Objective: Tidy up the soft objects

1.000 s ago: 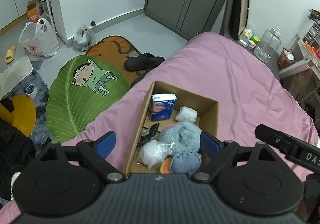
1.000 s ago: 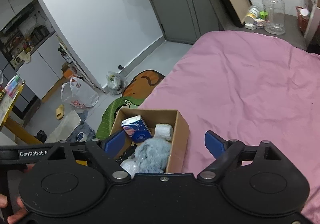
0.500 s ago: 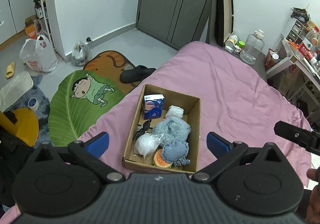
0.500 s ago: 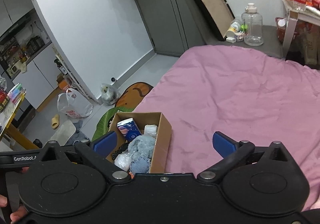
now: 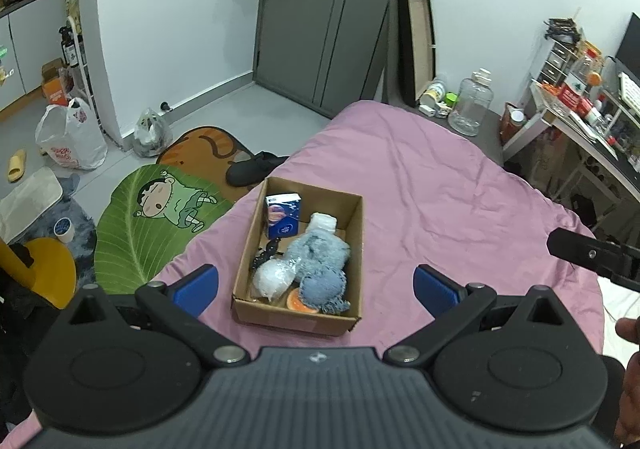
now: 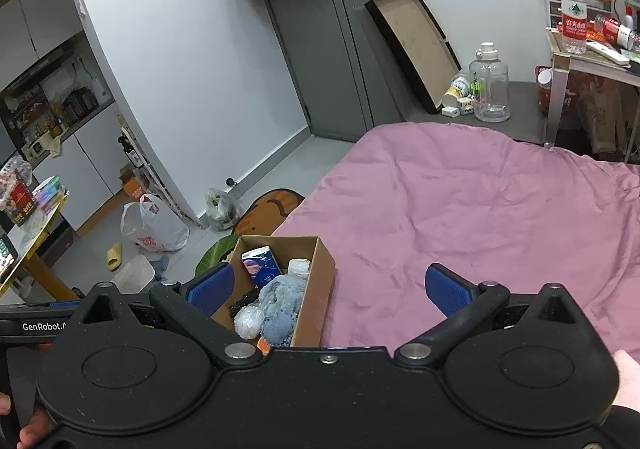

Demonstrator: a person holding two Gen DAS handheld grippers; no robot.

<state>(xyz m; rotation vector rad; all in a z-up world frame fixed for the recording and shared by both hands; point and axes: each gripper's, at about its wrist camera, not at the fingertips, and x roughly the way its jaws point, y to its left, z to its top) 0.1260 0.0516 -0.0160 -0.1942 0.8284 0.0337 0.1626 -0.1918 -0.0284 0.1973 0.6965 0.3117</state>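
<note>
A cardboard box (image 5: 299, 257) sits on the pink bed (image 5: 440, 189), close to its left edge. At the box's far end stands a blue tissue pack (image 5: 283, 215), with a small white wad (image 5: 322, 223) just to its right. A fluffy blue-grey plush (image 5: 320, 257) fills the middle; a clear bag of white stuffing (image 5: 274, 279) and an orange piece (image 5: 298, 299) lie at the near end. The left gripper (image 5: 316, 285) and right gripper (image 6: 330, 285) hover above with fingers spread wide, holding nothing.
</note>
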